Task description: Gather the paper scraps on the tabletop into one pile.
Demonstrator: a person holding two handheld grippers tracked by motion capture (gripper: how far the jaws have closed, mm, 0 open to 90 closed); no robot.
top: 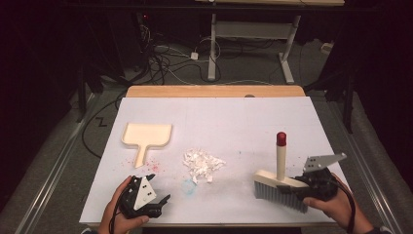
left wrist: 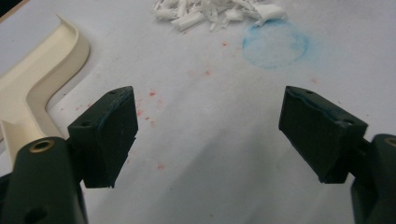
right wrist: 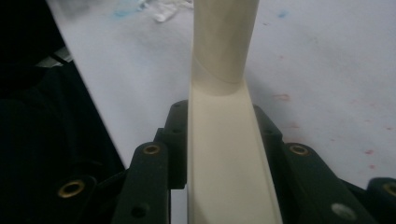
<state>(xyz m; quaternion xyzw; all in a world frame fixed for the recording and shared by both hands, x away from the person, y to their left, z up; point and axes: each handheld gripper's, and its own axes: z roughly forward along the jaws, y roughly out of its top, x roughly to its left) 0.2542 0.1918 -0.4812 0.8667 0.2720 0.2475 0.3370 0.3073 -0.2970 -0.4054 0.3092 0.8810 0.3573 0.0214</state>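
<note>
- The right gripper (top: 298, 189), at the lower right of the high view, has its jaws pinched on the wooden block of a hand brush (top: 278, 186); in the right gripper view that pale block (right wrist: 229, 158) runs straight up between the two black jaws.
- The brush's handle stands upright with a red cap on top, while its grey bristles hang toward the table at the lower right.
- The pile of white paper scraps (top: 202, 164) lies to the left of the brush, near the middle of the frame (the gap between them is bare white sheet).
- The brush head's long axis runs roughly left to right, tilted a little, so one short end faces the scraps.
- The cream dustpan (top: 146, 138) sits at the upper left of the pile, handle pointing toward the lower edge of the frame.
- The left gripper (top: 157, 201), at the lower left, has its jaws spread wide with nothing between them; it is the nearer one to the dustpan handle (left wrist: 21, 126).
- Whether the bristle tips touch the table I cannot tell, and the dustpan is cut off at the left edge of the left gripper view.
</note>
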